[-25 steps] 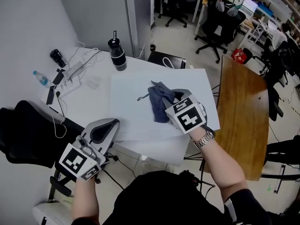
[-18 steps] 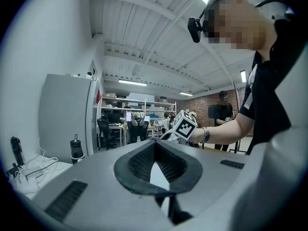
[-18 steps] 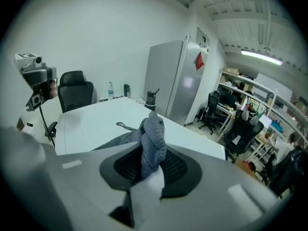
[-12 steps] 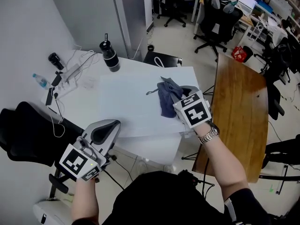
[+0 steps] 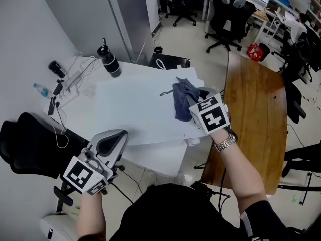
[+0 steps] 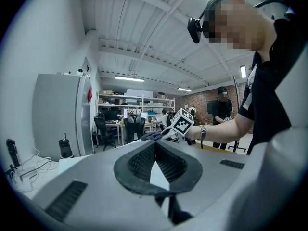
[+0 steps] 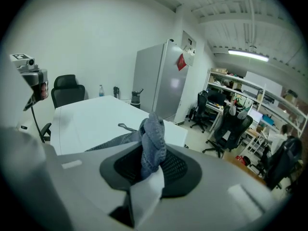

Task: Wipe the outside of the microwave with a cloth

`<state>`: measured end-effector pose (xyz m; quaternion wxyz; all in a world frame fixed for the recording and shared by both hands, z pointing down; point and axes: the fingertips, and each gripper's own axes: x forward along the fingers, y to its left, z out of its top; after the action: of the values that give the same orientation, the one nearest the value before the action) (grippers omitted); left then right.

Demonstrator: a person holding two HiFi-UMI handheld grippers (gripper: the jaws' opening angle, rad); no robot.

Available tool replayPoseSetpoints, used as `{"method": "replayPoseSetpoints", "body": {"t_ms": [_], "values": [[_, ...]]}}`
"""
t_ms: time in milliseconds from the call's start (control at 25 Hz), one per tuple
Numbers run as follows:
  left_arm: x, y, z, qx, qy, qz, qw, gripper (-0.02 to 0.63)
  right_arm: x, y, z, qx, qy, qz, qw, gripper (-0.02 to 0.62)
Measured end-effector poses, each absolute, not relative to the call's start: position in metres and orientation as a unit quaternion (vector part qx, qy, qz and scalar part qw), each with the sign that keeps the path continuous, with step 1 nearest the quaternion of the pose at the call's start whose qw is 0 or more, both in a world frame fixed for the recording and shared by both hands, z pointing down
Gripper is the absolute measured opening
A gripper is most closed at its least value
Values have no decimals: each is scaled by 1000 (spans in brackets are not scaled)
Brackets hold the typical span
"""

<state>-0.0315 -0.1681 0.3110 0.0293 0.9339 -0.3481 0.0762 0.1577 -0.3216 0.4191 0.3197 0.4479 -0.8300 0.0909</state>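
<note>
bright ceiling strip light [image 7: 248,55], fisheye edges, perhaps slight blur.

white table [image 5: 83,117] | behind it: tall grey cabinet [image 5: 95,14], white wall [image 5: 25,24] | right of it: wooden desk [image 5: 256,119] | beyond it: black office chairs [image 5: 228,14], pale floor [image 5: 185,39] | above it: strip lights [image 6: 129,78]

The left hand-held gripper [image 5: 114,137] sits low on the person's left, pointing nearly level. Its jaws are pressed together with nothing between them. The right forearm [image 5: 242,172] stretches forward with a watch [image 5: 224,143] at the wrist. The right hand-held gripper [image 7: 150,154] tips downward, its jaws part-way apart and clamped on a bunched grey cloth [image 7: 153,137]. The right hand seems to grip beneath the marker cube [image 5: 210,116], though it is mostly hidden.
</note>
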Motion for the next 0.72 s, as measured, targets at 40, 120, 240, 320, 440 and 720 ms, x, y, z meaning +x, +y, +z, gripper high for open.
{"method": "replayPoseSetpoints", "body": {"t_ms": [40, 120, 240, 320, 440, 720], "values": [[-27, -168, 312, 934, -348, 77, 30, 5, 164, -322, 419, 451, -829, 91, 318, 100], [-19, -167, 313, 934, -346, 80, 30, 5, 176, -323, 420, 456, -827, 95, 315, 100], [-7, -166, 313, 934, -345, 85, 31, 5, 193, -323, 421, 462, -827, 103, 303, 100], [2, -165, 313, 935, -343, 88, 31, 5, 202, -325, 420, 466, -829, 102, 292, 100], [15, -164, 313, 936, -339, 94, 30, 5, 217, -326, 422, 474, -828, 108, 279, 98], [34, -161, 316, 935, -336, 104, 40, 5, 246, -327, 442, 486, -827, 134, 247, 97]]}}
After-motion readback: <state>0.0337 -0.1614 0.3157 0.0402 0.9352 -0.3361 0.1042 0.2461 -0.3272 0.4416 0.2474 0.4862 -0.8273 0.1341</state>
